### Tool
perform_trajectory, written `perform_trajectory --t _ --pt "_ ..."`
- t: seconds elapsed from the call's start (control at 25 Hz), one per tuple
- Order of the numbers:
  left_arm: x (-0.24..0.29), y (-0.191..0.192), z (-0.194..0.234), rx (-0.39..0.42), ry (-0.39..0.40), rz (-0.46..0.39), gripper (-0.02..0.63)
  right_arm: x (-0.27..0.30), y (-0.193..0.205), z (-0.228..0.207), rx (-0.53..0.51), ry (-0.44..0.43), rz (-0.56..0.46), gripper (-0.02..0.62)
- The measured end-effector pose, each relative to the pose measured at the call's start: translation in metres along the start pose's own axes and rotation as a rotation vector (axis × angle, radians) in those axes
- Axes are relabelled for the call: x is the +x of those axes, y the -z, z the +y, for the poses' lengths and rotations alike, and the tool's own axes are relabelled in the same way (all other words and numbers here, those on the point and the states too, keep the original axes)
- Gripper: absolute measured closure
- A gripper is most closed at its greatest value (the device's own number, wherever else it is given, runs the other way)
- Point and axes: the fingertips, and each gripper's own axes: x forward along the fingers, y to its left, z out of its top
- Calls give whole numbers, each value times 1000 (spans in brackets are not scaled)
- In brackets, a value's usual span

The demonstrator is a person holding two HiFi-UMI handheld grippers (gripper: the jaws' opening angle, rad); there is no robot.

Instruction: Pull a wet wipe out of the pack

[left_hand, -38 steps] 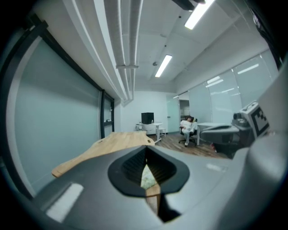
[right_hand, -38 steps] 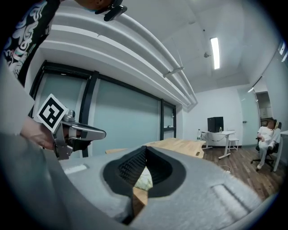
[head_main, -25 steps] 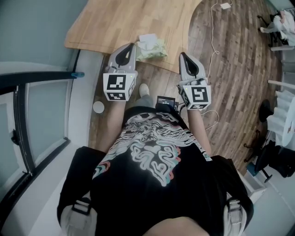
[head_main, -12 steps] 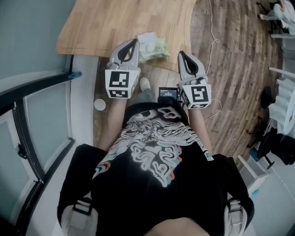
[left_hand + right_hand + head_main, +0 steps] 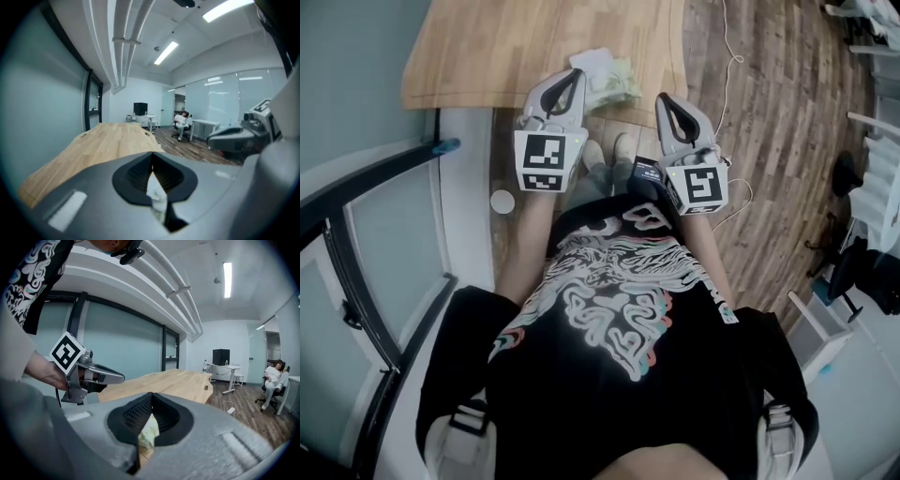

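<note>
Wipe pack (image 5: 605, 75) lies at the table's (image 5: 487, 47) near edge; left gripper (image 5: 574, 75) and right gripper (image 5: 662, 97) have dropped closer to it, jaws shut and empty: approach only, nothing pulled yet

An open-plan office: a long pale wooden table (image 5: 108, 140), black-framed frosted glass partition walls (image 5: 126, 343), white desks (image 5: 225, 369), a person in a wheeled office chair (image 5: 272, 380), and ceiling strip lights (image 5: 228, 280).
</note>
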Motion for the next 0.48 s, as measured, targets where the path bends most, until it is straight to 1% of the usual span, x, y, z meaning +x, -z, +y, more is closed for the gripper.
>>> perform_trajectory --t 0.28,0.48 --pt "4 13 -1 30 17 51 614 14 9 15 -16 -62 27 595" --pt "14 20 -12 52 44 87 614 20 18 15 -4 -95 50 595"
